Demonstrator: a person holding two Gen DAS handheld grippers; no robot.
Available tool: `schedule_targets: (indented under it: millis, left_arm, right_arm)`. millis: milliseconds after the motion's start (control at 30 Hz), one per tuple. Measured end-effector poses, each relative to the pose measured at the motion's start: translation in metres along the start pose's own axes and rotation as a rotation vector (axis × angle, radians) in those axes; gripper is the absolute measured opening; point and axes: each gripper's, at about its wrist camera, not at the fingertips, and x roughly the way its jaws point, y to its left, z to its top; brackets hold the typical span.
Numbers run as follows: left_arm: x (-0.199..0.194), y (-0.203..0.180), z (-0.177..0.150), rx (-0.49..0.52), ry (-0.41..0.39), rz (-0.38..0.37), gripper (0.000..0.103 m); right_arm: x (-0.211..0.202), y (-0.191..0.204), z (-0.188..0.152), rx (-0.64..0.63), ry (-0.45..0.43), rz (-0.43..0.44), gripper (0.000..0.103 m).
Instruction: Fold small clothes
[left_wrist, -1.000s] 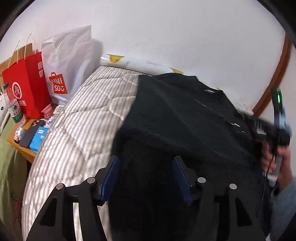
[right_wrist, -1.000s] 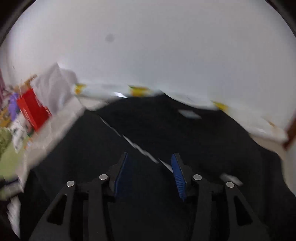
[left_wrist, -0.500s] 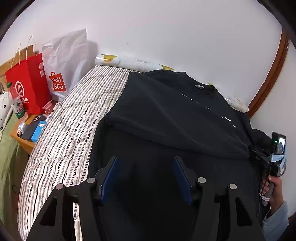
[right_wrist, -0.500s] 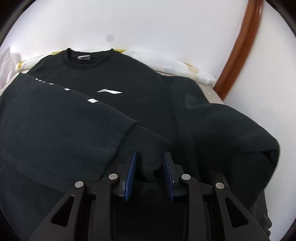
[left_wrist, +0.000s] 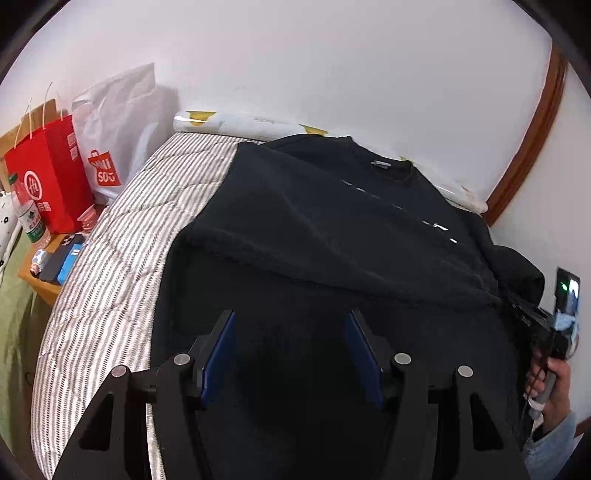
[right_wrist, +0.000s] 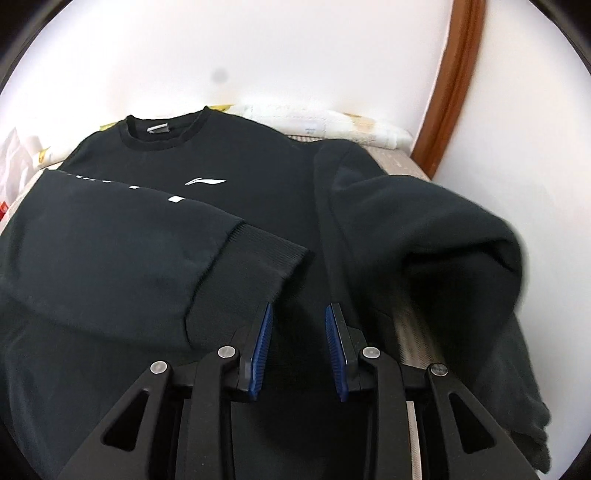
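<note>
A black sweatshirt (left_wrist: 332, 221) lies flat on the striped bed, collar toward the wall; it also shows in the right wrist view (right_wrist: 221, 206). One sleeve (right_wrist: 122, 254) is folded across the chest, its ribbed cuff (right_wrist: 258, 269) just ahead of my right gripper (right_wrist: 298, 314). The other sleeve (right_wrist: 436, 229) lies bunched at the right edge. My right gripper is open and empty, low over the cloth; it also shows at the right in the left wrist view (left_wrist: 532, 314). My left gripper (left_wrist: 290, 321) is wide open and empty above the sweatshirt's lower part.
The striped mattress (left_wrist: 122, 236) is bare on the left. A red paper bag (left_wrist: 48, 170) and a white bag (left_wrist: 110, 129) stand by a small wooden table (left_wrist: 44, 288) with a bottle and phones. White wall and a rolled paper (left_wrist: 251, 127) lie behind; a wooden frame (right_wrist: 454, 81) at right.
The sleeve was carried across the chest and laid down. My right gripper opened and let the cuff go, backing off slightly. My left gripper stayed open and hardly moved.
</note>
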Motion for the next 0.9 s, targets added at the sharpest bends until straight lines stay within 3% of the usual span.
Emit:
schedule_targets:
  millis: [167,333,500,700,867,900]
  left_arm:
    - [-0.001,-0.027,0.002,0.04,-0.006,-0.034,0.058]
    - [0.0,-0.06,0.0,0.093,-0.001,-0.067,0.058]
    - [0.0,-0.089,-0.005,0.146,0.008,-0.084,0.058]
    - [0.006,-0.117,-0.011,0.188,0.031,-0.068,0.058]
    - [0.007,-0.123,-0.01,0.203,0.036,-0.038,0.058]
    - [0.007,-0.123,-0.009,0.2,0.034,-0.036,0.058]
  right_arm:
    - [-0.049,-0.047,-0.032,0.068,-0.041,-0.016,0.034]
    - [-0.087,-0.109,-0.077,0.137,-0.083,-0.144,0.067]
    - [-0.097,-0.173,-0.123,0.208,-0.041,-0.273,0.072]
    - [-0.075,-0.205,-0.155,0.242,0.038,-0.251,0.074]
    - [-0.049,-0.213,-0.149,0.26,0.052,-0.252,0.073]
    - [-0.044,-0.215,-0.144,0.272,0.057,-0.243,0.068]
